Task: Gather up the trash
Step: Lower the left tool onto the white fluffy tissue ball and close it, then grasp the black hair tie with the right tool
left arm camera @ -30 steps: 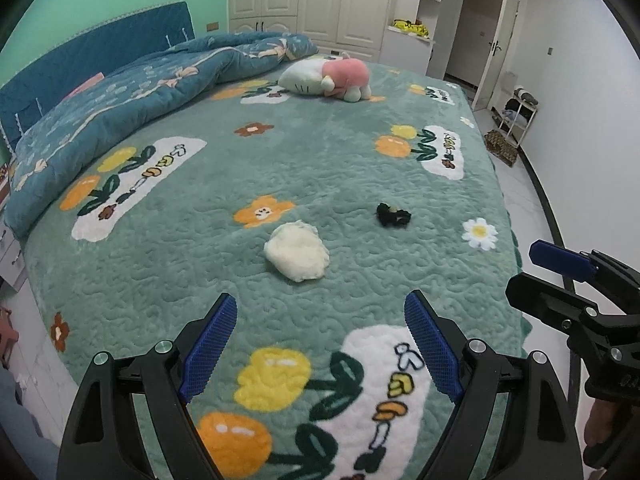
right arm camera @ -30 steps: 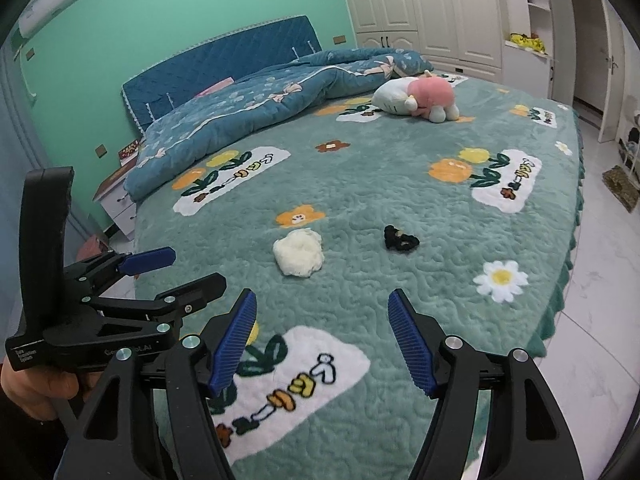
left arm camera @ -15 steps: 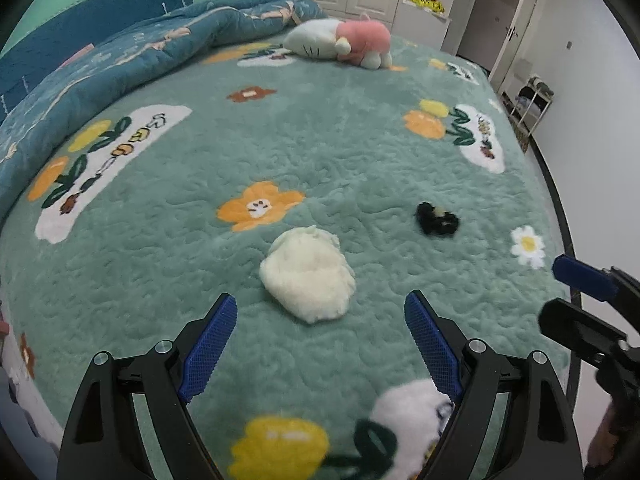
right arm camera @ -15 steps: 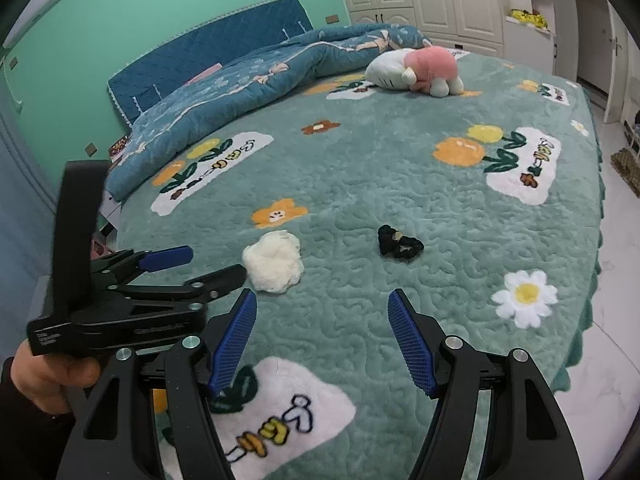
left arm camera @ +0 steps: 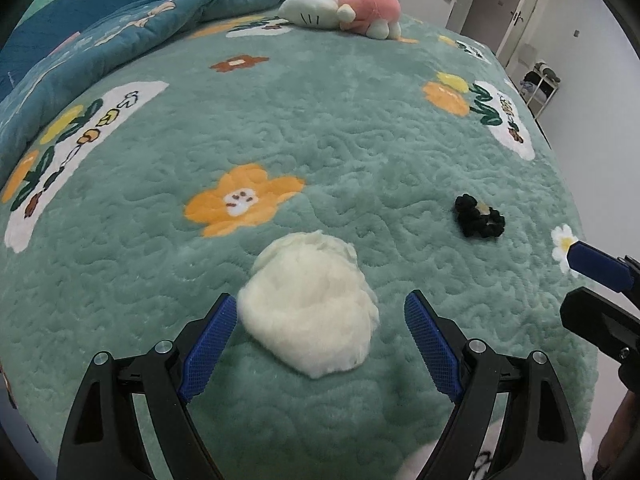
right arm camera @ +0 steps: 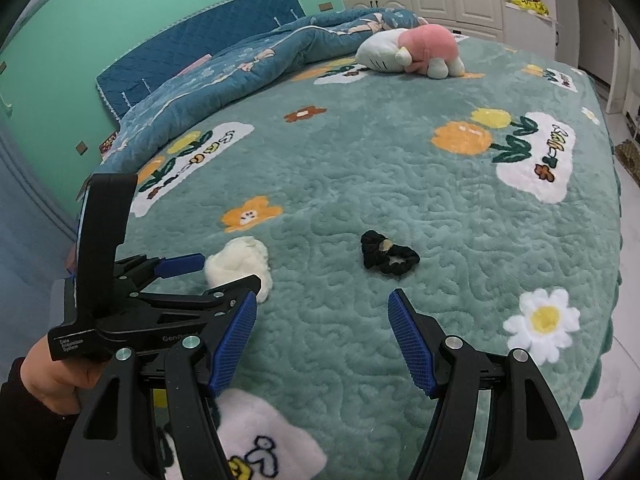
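White fluffy wad (left arm camera: 310, 312) lies on the green quilted bedspread (left arm camera: 340, 152), between the spread jaws of the left gripper (left arm camera: 320, 340), pads not pressing on it. Black scrunchie-like item (right arm camera: 388, 254) sits apart to its right, ahead of the right gripper (right arm camera: 322, 340), jaws likewise apart and empty. Judgement: lower left straight down so both pads flank the wad's widest part, close gently; soft bedding gives, so avoid pinching pile. Right should centre on the black item before closing.
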